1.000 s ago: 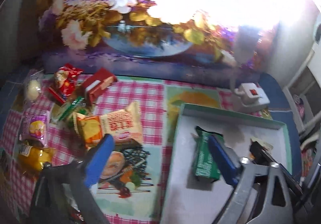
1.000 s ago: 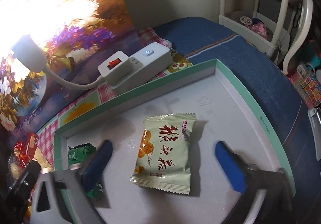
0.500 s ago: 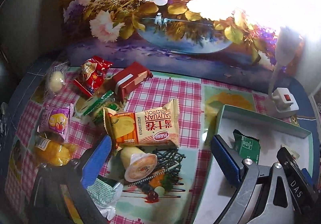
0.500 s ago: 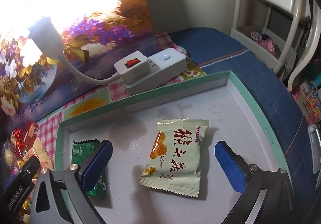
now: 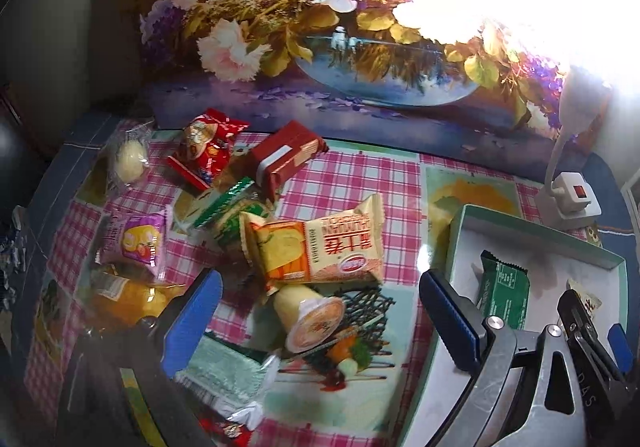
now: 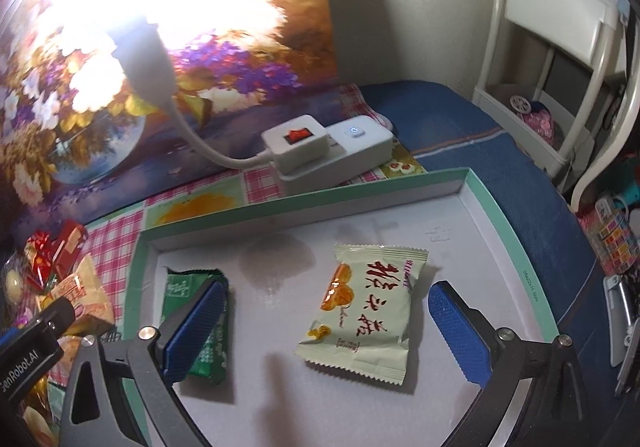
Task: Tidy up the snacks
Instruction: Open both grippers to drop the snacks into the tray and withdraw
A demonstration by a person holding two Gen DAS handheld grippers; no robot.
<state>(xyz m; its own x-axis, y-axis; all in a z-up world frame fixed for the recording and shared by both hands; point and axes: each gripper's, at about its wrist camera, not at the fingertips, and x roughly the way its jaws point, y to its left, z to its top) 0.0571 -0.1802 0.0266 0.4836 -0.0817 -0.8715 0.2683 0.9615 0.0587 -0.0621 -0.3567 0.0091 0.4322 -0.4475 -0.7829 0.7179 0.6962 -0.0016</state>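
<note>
While the left gripper (image 5: pixel 316 311) is held wide apart and empty over the snack pile on the bench (image 5: pixel 348 183), the pudding cup (image 5: pixel 310 317) is framed between its fingers; light, smooth and slippery, it is best taken across its stiff sides. The right gripper (image 6: pixel 324 327) is spread empty over the tray (image 6: pixel 504 215), beside the pale packet (image 6: pixel 366 307)

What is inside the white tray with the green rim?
The tray holds two packets: a green one by its left wall and a pale one with orange print. The right gripper hides part of the green packet.
</note>
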